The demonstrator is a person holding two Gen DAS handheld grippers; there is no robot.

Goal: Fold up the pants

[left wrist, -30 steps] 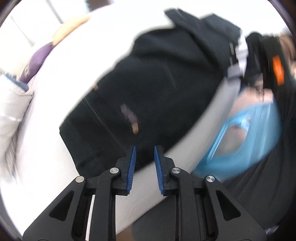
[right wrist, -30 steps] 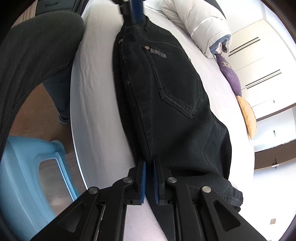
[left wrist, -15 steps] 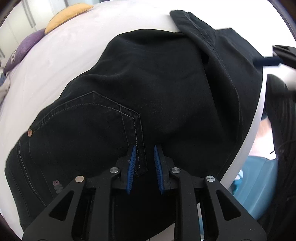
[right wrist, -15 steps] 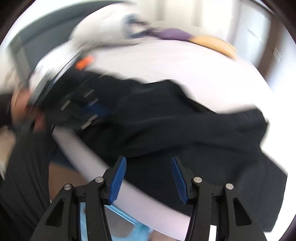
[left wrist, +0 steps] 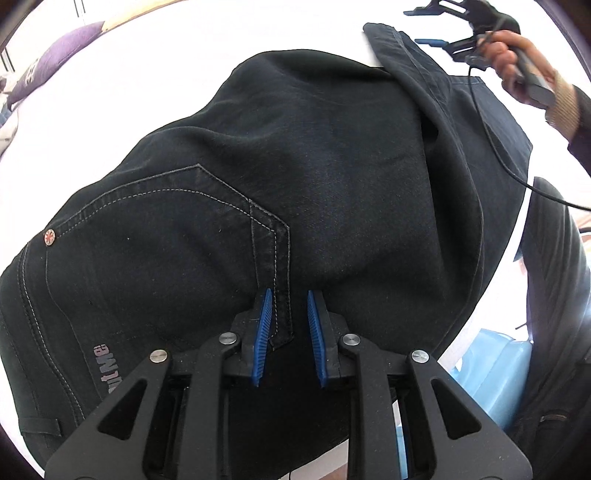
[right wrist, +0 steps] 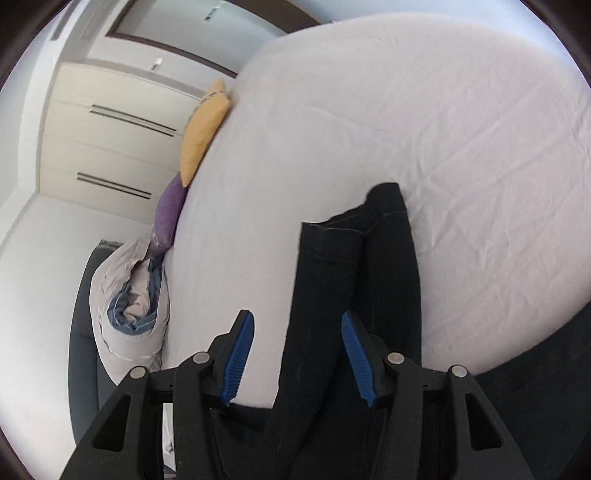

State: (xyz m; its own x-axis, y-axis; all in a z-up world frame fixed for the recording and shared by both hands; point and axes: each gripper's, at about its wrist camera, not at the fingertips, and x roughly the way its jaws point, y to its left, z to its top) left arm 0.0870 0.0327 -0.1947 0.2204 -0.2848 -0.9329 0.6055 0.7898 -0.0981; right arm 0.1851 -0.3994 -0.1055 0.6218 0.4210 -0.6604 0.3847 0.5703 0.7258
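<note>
Black denim pants (left wrist: 332,166), left wrist view first: lay spread back side up on the white bed sheet (left wrist: 166,74) and filled most of the frame. Showed a stitched back pocket (left wrist: 166,229) and a small copper rivet (left wrist: 49,237) at lower left. Carried a hemmed leg end on top at upper right. Pointed steeply down at the pocket's corner: left gripper (left wrist: 288,293), blue-padded fingers narrow, a slim gap between them, no cloth pinched; could not tell whether the tips touched the denim. At the top right, above that leg end, hung the right gripper (left wrist: 410,26), fingers apart and empty, gripped by a hand (left wrist: 517,55) with a thin black cable (left wrist: 491,129) trailing from it. Glimpsed a purple cushion (left wrist: 55,55) at far left and a light blue plastic stool (left wrist: 491,369) beyond the bed's edge.

Right wrist view: pants (right wrist: 351,277) ran as a dark folded leg up from the bottom across the sheet (right wrist: 443,129). Right gripper (right wrist: 296,315) had just been opening its fingers; stood about half wide, with the leg seen between them but clear of both pads. Along the bed's far side lay a yellow cushion (right wrist: 205,125), the purple cushion (right wrist: 170,210) and a bundled white quilt (right wrist: 125,295), with cream wardrobe doors (right wrist: 110,129) behind.
</note>
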